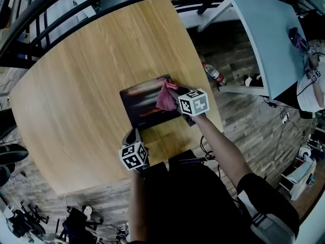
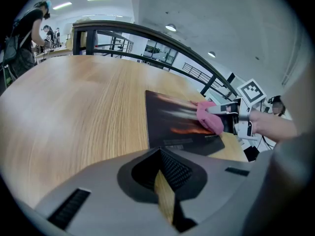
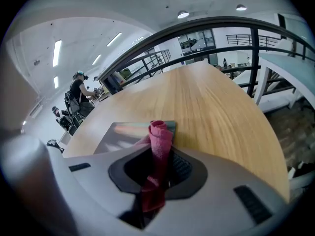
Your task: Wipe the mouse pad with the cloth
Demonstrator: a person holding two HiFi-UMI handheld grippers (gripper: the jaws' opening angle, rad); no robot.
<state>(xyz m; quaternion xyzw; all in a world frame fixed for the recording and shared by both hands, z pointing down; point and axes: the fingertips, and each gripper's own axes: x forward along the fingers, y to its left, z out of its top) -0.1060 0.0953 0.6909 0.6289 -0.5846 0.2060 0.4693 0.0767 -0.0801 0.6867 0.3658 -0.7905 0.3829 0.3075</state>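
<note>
**Fingers of the right gripper (image 3: pixel 158 156) pinched on the cloth (image 3: pixel 160 132), at the mouse pad (image 3: pixel 120 132)**

The right fingers are closed on a bunched fold of the pink cloth. A rolled end stands up past the tips and a tail hangs back through the fingers. In the head view the cloth lies on the right part of the mouse pad, near its far right corner.

The left gripper (image 2: pixel 165 195) has its fingers almost together. Only a thin slit of desk (image 1: pixel 76 85) shows between them, and they hold nothing. It sits just off the pad's near left corner, and whether it touches the pad cannot be told.

The dark pad lies flat on the desk.

The cloth looks soft, light and limp, so it will probably fold under itself when pushed. A grip low on the bunch should leave a broad pad of fabric to press down. The mouse pad looks thin, light and bendable. On smooth wood it may creep or buckle under a stroke, so it is best pinned at the near left corner, away from the wiping.
</note>
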